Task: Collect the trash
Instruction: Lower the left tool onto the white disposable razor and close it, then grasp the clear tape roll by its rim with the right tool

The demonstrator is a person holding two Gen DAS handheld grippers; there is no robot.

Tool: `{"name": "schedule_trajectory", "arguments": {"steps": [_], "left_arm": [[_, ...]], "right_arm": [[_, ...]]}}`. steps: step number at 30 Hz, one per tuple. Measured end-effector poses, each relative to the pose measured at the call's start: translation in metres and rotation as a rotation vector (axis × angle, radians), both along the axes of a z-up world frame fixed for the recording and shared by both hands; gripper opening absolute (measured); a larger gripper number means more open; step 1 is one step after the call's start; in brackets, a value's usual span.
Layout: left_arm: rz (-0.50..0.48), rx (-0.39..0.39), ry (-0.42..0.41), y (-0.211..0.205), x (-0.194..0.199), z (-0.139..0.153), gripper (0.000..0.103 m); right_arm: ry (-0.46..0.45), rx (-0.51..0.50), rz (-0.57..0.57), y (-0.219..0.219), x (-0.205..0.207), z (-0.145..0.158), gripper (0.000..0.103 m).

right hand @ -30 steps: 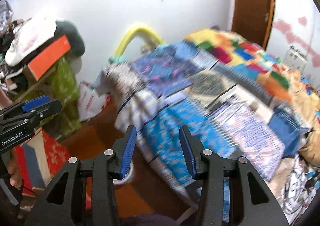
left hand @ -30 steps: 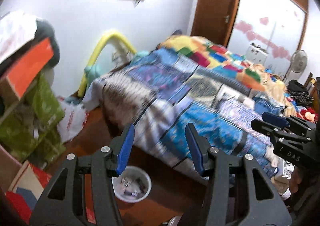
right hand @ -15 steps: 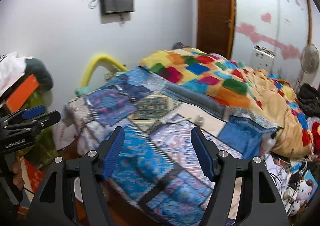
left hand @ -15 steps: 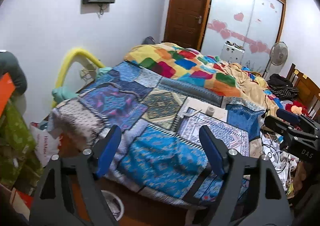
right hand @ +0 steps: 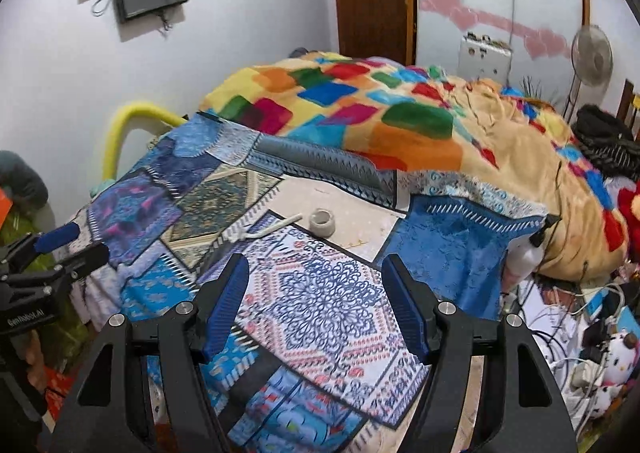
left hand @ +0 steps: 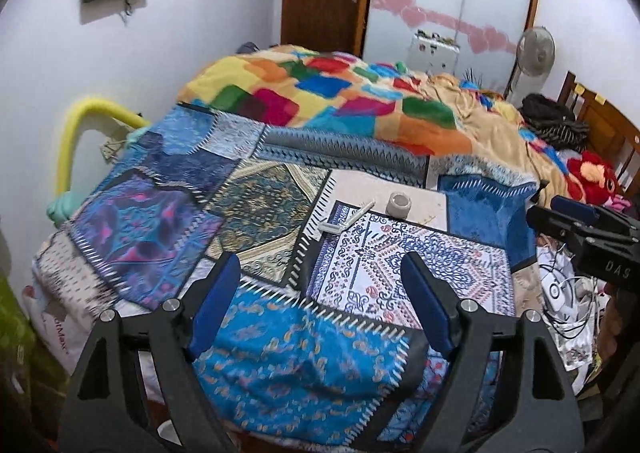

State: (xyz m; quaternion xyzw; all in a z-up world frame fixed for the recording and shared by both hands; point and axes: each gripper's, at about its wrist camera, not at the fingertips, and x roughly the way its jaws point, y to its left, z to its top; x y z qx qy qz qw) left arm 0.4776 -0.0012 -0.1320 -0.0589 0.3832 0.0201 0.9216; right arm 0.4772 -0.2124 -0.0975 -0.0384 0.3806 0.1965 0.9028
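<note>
A small grey tape roll [left hand: 399, 205] and a white stick-like wrapper [left hand: 347, 218] lie on the patchwork bedspread [left hand: 264, 213]. In the right wrist view the roll [right hand: 322, 222] and the wrapper [right hand: 269, 231] lie just beyond the fingers. My left gripper [left hand: 323, 305] is open and empty over the near edge of the bed. My right gripper [right hand: 320, 305] is open and empty, closer to the roll. Each gripper shows at the edge of the other's view, the right one [left hand: 576, 221] and the left one [right hand: 52, 253].
A colourful blanket [left hand: 360, 101] covers the far half of the bed. A white bin rim [left hand: 168, 431] shows on the floor below the left gripper. Cables and a plush toy [right hand: 612, 353] clutter the floor at right. A fan [left hand: 536, 53] stands by the wardrobe.
Both grippers have risen from the floor by the bin and moved over the bed. Both jaws have opened wider. The roll and wrapper have come closer in both views.
</note>
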Motion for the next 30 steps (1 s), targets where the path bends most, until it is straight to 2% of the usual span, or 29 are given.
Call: {"name": "schedule_trajectory", "arguments": {"steps": [7,13,14,19,22,26,29,30], "left_arm": [[-0.02,-0.033,0.059,0.0,0.06,-0.051,0.082],[-0.044,-0.023,0.125,-0.001,0.107,-0.1,0.08],[-0.049,-0.027,0.133,-0.001,0.112,-0.105,0.078],[-0.072,-0.07,0.154,-0.004,0.133,-0.127,0.049],[-0.062,-0.105,0.156,-0.004,0.141,-0.134,0.04],[-0.036,-0.14,0.156,-0.004,0.148,-0.14,0.039],[-0.009,-0.156,0.163,-0.002,0.154,-0.146,0.038],[0.004,-0.159,0.165,-0.001,0.156,-0.148,0.034]], "right_arm": [[0.061,-0.013,0.009,0.01,0.048,-0.043,0.065],[0.08,-0.055,0.051,0.03,0.08,-0.082,0.065],[0.083,-0.062,0.059,0.033,0.086,-0.088,0.065],[0.099,-0.068,0.086,0.049,0.112,-0.111,0.065],[0.104,-0.087,0.086,0.056,0.124,-0.123,0.064],[0.111,-0.106,0.07,0.06,0.138,-0.133,0.057],[0.133,-0.088,0.063,0.059,0.145,-0.137,0.055],[0.138,-0.084,0.062,0.06,0.147,-0.139,0.055]]}}
